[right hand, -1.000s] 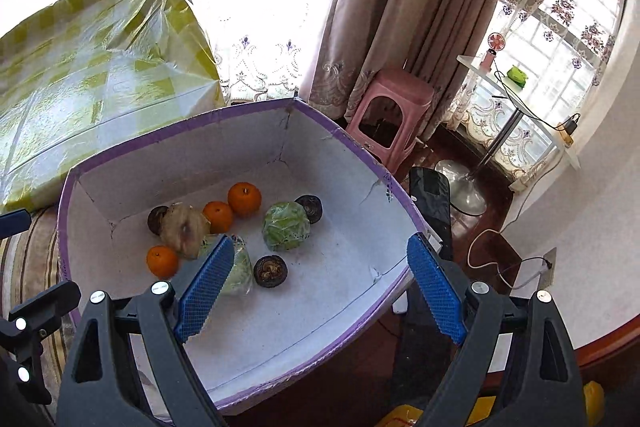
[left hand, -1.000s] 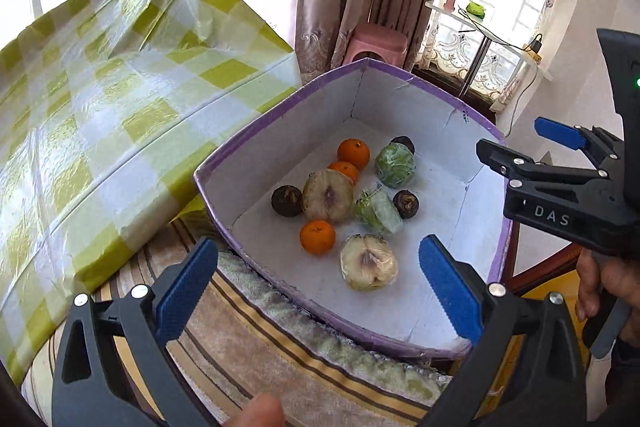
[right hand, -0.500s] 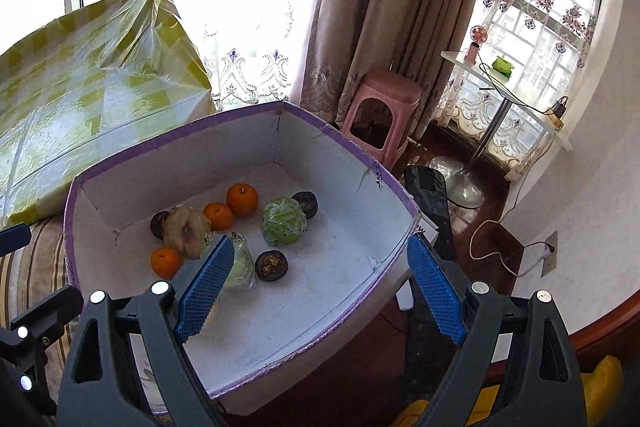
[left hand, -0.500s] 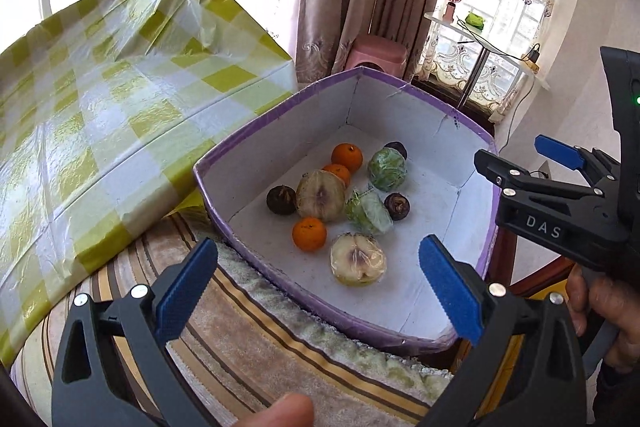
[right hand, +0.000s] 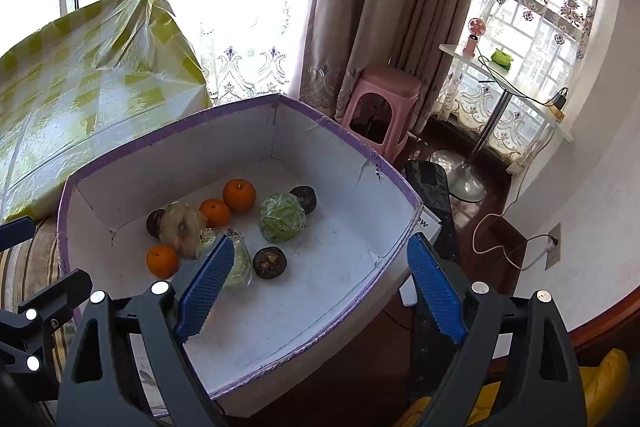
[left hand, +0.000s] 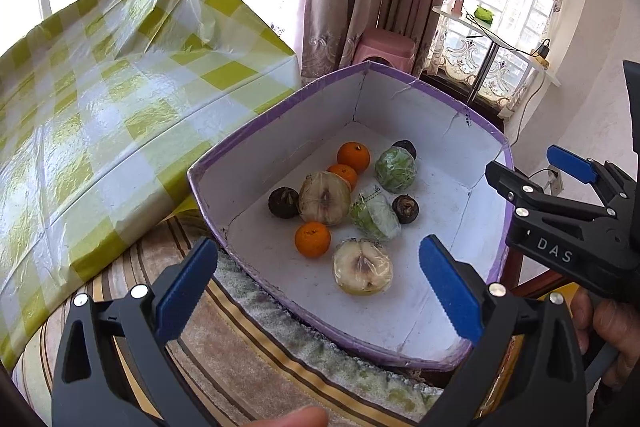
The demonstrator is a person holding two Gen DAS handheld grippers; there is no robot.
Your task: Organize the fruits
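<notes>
A white box with a purple rim [left hand: 280, 109] [right hand: 168, 135] holds the fruit: three oranges, one nearest me [left hand: 313, 239] [right hand: 162, 261], two plastic-wrapped pale halved fruits [left hand: 362, 267] [left hand: 324, 198], two wrapped green ones [left hand: 395, 169] [right hand: 282, 217], and three dark round ones [left hand: 283, 202] [right hand: 271, 261]. My left gripper [left hand: 316, 291] hangs open above the box's near rim, nothing between its fingers. My right gripper [right hand: 320, 287] is open over the box's right side, also seen from the side [left hand: 560, 179] in the left wrist view.
The box rests on a striped cushion [left hand: 248, 343]. A yellow-checked plastic-covered table [left hand: 100, 107] stands to the left. A pink stool [right hand: 380, 107], curtains [right hand: 360, 7], a small side table [right hand: 504, 83] and a wall socket with a cable [right hand: 552, 247] lie beyond. A hand [left hand: 612, 323] grips the right tool.
Both grippers have drawn back and up from the box, so it looks smaller and farther. Jaws stayed open; the fruit has not moved.
</notes>
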